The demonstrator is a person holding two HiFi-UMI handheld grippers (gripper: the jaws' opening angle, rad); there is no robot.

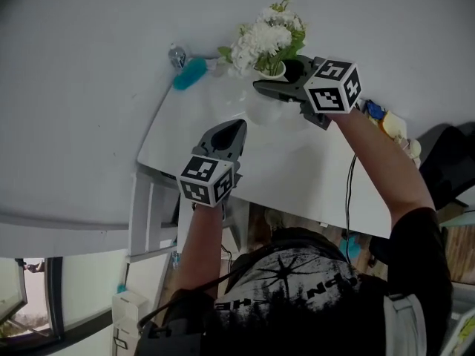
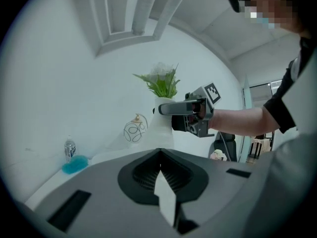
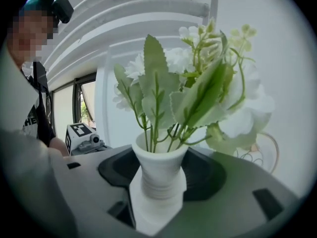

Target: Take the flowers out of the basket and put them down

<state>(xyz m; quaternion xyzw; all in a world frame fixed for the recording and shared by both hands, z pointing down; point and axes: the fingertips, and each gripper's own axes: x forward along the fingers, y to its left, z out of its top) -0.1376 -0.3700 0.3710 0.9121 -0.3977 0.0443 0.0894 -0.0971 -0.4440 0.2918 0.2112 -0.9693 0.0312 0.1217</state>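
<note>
White flowers with green leaves [image 1: 267, 35] stand in a small white ribbed vase [image 1: 272, 70] at the far side of the white table [image 1: 297, 169]. My right gripper [image 1: 269, 87] is shut on the vase's neck [image 3: 159, 175]; in the right gripper view the blooms [image 3: 188, 88] rise straight above the jaws. The left gripper view shows the flowers [image 2: 161, 81] and the right gripper [image 2: 168, 109] from the side. My left gripper [image 1: 234, 130] hovers over the table's middle, shut and holding nothing [image 2: 159, 152]. A round wire basket-like piece [image 2: 133, 130] sits beside the vase.
A small bottle [image 1: 176, 54] and a turquoise object [image 1: 191, 73] lie at the table's far left corner. Small yellowish items [image 1: 393, 124] sit at the right edge. A dark chair [image 1: 449, 158] stands to the right. A white wall runs behind the table.
</note>
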